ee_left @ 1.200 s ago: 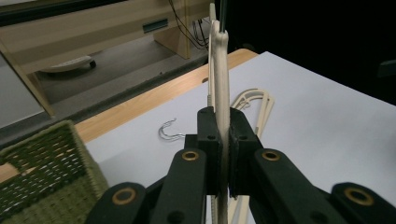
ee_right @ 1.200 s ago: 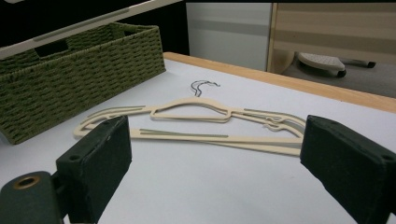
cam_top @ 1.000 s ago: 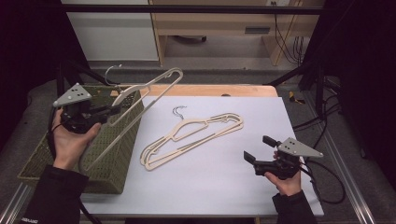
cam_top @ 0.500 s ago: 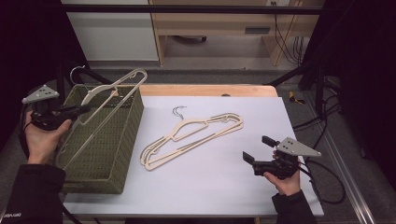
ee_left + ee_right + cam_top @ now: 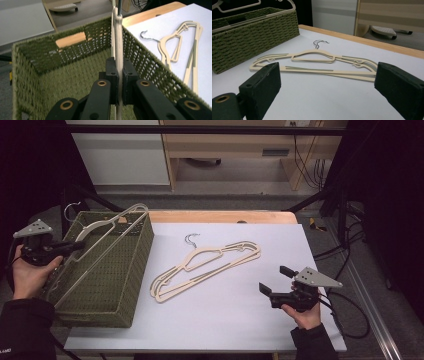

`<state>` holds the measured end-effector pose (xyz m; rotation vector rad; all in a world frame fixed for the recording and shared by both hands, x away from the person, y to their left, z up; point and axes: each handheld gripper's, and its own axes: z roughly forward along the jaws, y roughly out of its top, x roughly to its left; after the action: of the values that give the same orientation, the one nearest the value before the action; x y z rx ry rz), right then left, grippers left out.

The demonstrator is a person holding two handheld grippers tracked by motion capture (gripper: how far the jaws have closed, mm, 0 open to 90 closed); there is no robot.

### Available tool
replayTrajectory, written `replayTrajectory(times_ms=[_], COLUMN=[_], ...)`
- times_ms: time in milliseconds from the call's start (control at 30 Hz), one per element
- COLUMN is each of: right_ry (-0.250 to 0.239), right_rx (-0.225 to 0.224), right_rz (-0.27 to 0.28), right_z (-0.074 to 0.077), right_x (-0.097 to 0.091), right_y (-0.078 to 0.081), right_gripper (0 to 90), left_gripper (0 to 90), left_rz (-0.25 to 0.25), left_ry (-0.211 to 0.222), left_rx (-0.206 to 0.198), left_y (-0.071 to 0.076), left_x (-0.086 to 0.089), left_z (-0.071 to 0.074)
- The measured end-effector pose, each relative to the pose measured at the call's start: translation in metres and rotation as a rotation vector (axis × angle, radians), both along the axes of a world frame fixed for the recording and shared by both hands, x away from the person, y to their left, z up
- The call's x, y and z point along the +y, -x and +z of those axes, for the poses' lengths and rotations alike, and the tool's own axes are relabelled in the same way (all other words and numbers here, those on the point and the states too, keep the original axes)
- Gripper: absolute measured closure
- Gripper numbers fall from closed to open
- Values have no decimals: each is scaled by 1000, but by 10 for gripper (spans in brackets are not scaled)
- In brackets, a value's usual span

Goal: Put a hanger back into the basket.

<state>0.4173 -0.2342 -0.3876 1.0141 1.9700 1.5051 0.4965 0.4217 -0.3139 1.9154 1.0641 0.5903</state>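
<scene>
A cream hanger [image 5: 102, 242] is gripped in the left gripper [image 5: 75, 246], whose jaws are pressed tight on its flat bar, as is seen in the left gripper view [image 5: 117, 62]. The hanger is held slanted over the green woven basket [image 5: 137, 265], its long axis running along the basket's length: the hook end [image 5: 70, 210] is raised above the far rim, the lower end is dipped toward the near wall. It is judged that the hanger is being lowered into the basket, so the relation that counts is the bar's line against the basket's long side; the two are nearly matched.

To the right of the basket, on the white tabletop [image 5: 225, 320], a stack of hangers [image 5: 205, 267] is left lying, hooks pointed away. The right gripper [image 5: 275, 282] is held farther right of the basket, jaws spread wide with nothing between them, faced toward that stack, and is the nearer one to it.

How many hangers are stacked cannot be made out. The basket floor is partly hidden by its wall.
</scene>
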Motion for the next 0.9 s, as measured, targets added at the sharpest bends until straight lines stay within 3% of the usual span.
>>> replayTrajectory(times_ms=[167, 433, 700, 733, 800, 833, 900], right_ry=[2, 9, 6, 8, 8, 11, 12], right_rx=[7, 10, 15, 16, 16, 16, 16], right_rz=[1, 5, 2, 1, 2, 3, 3], right_z=[0, -2, -2, -2, -2, -3, -3], right_x=[1, 3, 3, 3, 3, 4, 4], right_y=[0, -1, -1, -1, -1, -1, -1], right_gripper=[76, 75, 76, 75, 75, 75, 76], left_gripper=[859, 857, 849, 846, 838, 832, 822], left_rz=[6, 40, 85, 100, 128, 166, 185], left_ry=[10, 18, -36, -20, -31, -61, -62], left_rx=[33, 78, 117, 116, 124, 128, 131], left_y=[3, -2, -11, -11, -12, -14, -14], left_x=[9, 9, 0, 1, 3, 5, 7], left_z=[-12, -39, -59, -62, -64, -66, -66])
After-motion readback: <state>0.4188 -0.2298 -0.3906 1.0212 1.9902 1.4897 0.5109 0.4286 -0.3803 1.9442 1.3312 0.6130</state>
